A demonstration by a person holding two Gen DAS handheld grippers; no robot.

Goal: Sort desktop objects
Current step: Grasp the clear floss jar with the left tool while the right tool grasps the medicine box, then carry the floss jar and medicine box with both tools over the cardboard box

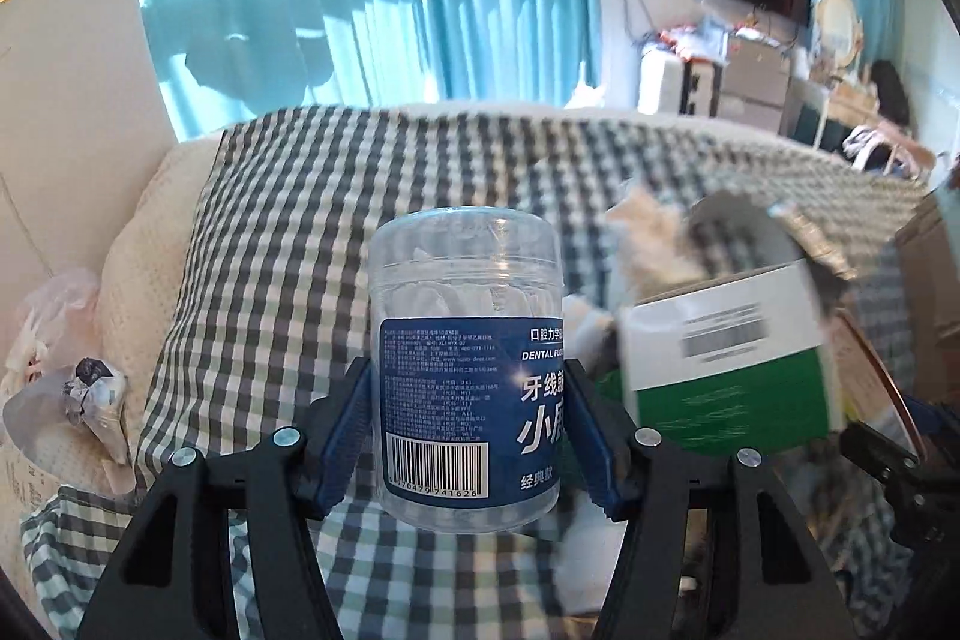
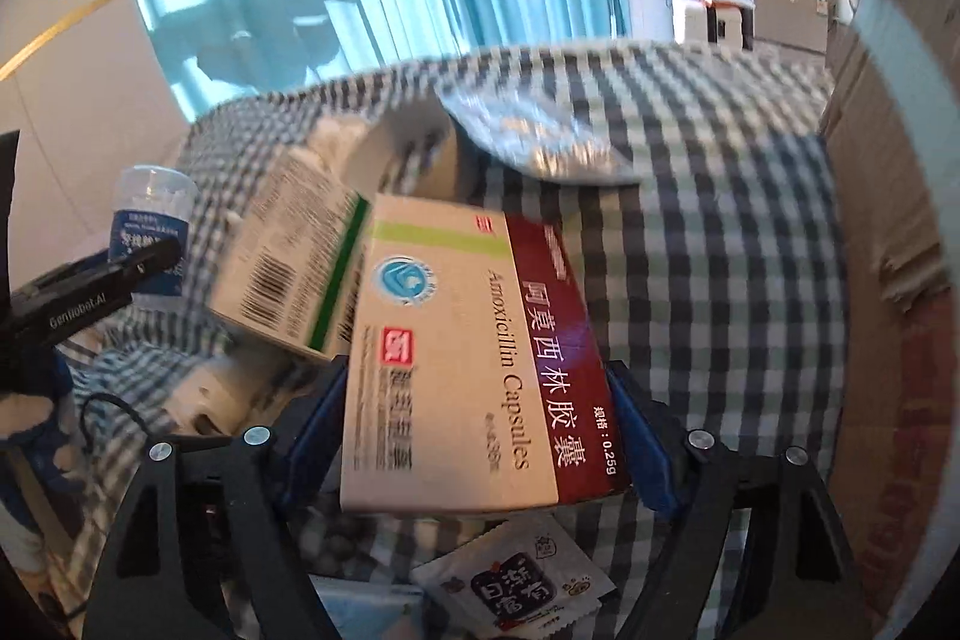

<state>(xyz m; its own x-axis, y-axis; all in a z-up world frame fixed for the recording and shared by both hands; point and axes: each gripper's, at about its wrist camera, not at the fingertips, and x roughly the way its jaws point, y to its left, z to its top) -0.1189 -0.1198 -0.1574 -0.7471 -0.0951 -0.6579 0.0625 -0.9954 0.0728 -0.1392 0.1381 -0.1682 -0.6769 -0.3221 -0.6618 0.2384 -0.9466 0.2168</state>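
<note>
My left gripper point(image 1: 468, 436) is shut on a clear dental floss jar point(image 1: 468, 370) with a blue label, held upright above the checkered cloth point(image 1: 288, 232). The jar also shows in the right wrist view point(image 2: 153, 232) at far left. My right gripper point(image 2: 474, 436) is shut on a beige and maroon Amoxicillin capsule box point(image 2: 474, 358), lifted over the cloth. A white and green medicine box point(image 2: 288, 256) lies just left of it and shows in the left wrist view point(image 1: 732, 352).
A silver blister sheet point(image 2: 534, 130) lies on the cloth behind the boxes. A small snack sachet point(image 2: 516, 580) lies below my right gripper. A cardboard box wall point(image 2: 888, 280) stands at the right. A crumpled wrapper point(image 1: 96, 388) and plastic bag sit at left.
</note>
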